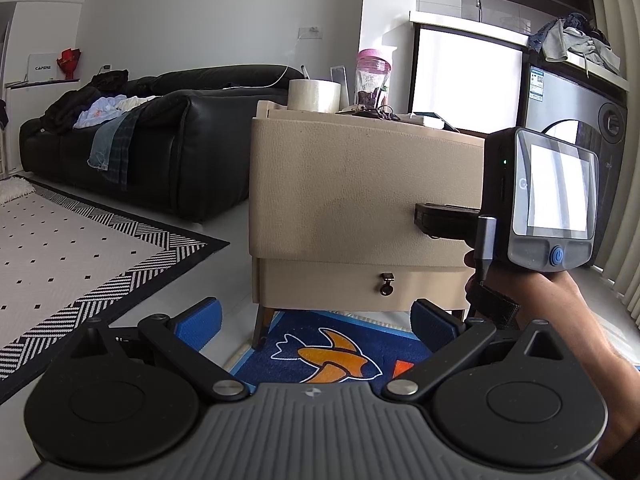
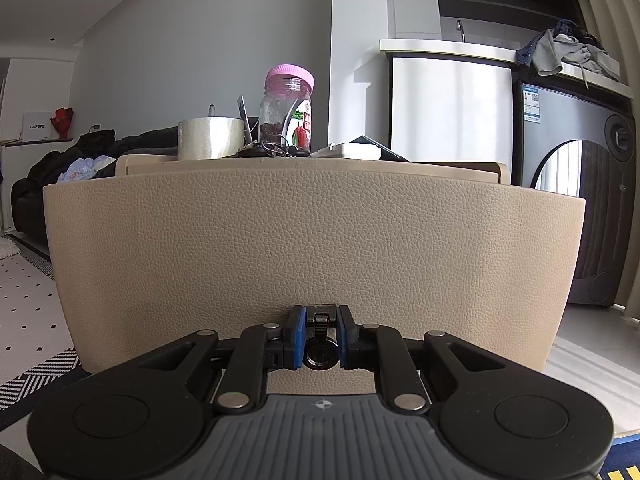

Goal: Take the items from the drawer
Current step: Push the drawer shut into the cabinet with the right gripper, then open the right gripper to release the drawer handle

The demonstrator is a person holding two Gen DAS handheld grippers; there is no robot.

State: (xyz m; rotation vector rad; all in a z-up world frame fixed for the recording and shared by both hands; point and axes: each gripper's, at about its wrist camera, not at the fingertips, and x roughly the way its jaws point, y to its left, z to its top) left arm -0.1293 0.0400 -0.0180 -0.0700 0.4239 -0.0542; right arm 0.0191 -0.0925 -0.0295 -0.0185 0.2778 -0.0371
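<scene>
A beige leather-textured nightstand (image 1: 360, 184) stands on short legs, with an upper drawer front (image 2: 312, 240) and a lower drawer (image 1: 360, 286) that has a black ring pull (image 1: 386, 286). In the right wrist view my right gripper (image 2: 320, 342) is shut on the upper drawer's black ring handle (image 2: 320, 354), blue pads on both sides. The upper drawer front stands forward of the cabinet body. My left gripper (image 1: 316, 318) is open and empty, low in front of the nightstand. The drawer's contents are hidden.
On the nightstand top stand a tape roll (image 2: 210, 138), a pink-lidded jar (image 2: 288, 108), keys (image 2: 272, 150) and a white box (image 2: 348, 151). A black sofa (image 1: 132, 136) with clothes is left, a patterned rug (image 1: 80, 260) on the floor, a washer (image 2: 580, 200) right.
</scene>
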